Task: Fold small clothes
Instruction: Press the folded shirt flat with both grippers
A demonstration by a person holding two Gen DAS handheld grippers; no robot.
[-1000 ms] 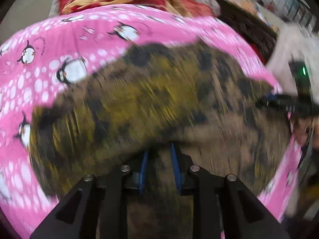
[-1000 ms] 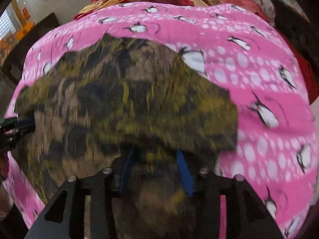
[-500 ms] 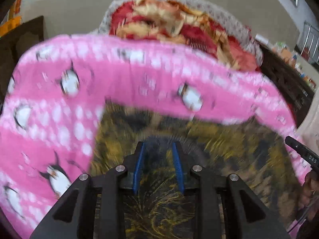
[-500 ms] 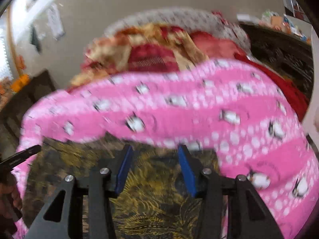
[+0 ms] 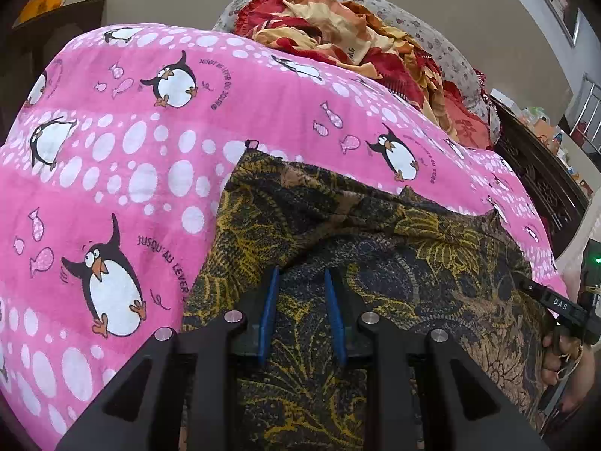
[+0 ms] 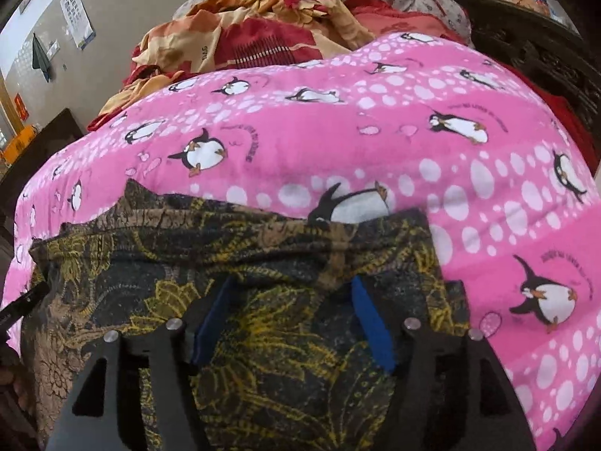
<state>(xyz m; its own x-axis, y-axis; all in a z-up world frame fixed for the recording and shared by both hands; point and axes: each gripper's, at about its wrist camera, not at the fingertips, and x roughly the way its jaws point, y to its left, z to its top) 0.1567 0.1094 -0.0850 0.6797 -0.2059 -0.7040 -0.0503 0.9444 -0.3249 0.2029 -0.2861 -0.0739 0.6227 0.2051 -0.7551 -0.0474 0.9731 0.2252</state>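
- The dark garment with yellow leaf print (image 5: 375, 248) lies on the pink penguin-print blanket (image 5: 124, 173), at the near edge of the bed.
- The left tongs (image 5: 300, 300) are pinched together on a fold of the garment.
- The right tongs (image 6: 293, 315) have just been opening and stand apart, the cloth loose between them.
- Crumpled red and orange bedding (image 6: 244, 45) is heaped at the blanket's far edge.
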